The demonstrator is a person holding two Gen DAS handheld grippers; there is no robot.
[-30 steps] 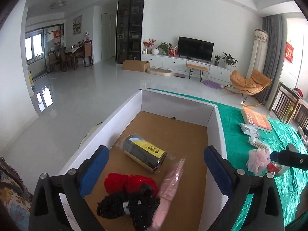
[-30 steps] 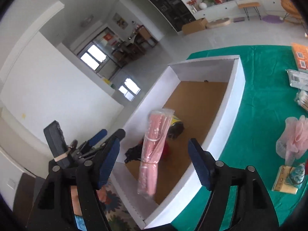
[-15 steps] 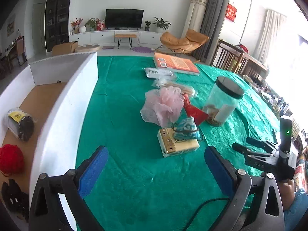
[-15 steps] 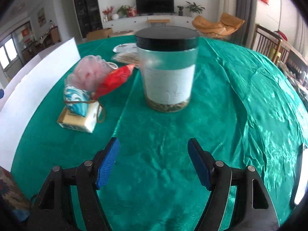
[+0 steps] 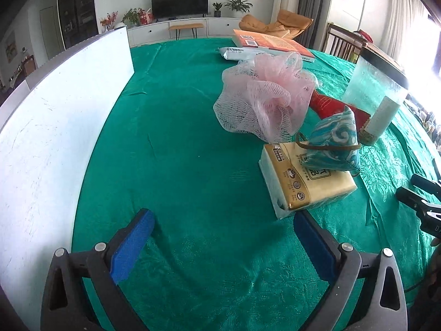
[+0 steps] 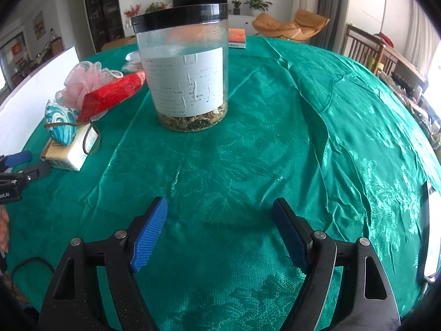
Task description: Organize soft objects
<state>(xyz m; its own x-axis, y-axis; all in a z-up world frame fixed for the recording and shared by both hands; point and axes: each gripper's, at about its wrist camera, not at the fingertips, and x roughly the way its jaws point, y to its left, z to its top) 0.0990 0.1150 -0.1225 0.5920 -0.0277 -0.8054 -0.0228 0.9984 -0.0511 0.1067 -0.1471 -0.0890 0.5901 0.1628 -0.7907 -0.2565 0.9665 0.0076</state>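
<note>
Judging by its look, the pink mesh bath puff should weigh almost nothing and crush flat under any squeeze, so I would take it through the bunched middle rather than by a loose frill, which might just stretch away. It is a ruffled ball of pale pink and white netting, half see-through, sitting on the bench just behind the tissue pack and touching the red packet.

On top of the tissue pack rests a small teal pouch with white swirls and a brown cord; it looks soft, light and easy to pinch across its belly. The tissue pack itself, cream and gold in slick wrap, seems squashy but slippery, best gripped across its short sides.

Right of the tissue pack stands the clear jar with a black lid, rigid and no part of the soft lot, I reckon.

The left tool hangs with its blue pads wide apart and nothing between them, near the tissue pack's front corner. The right tool, in front of the jar, has just spread wider and is empty too.
</note>
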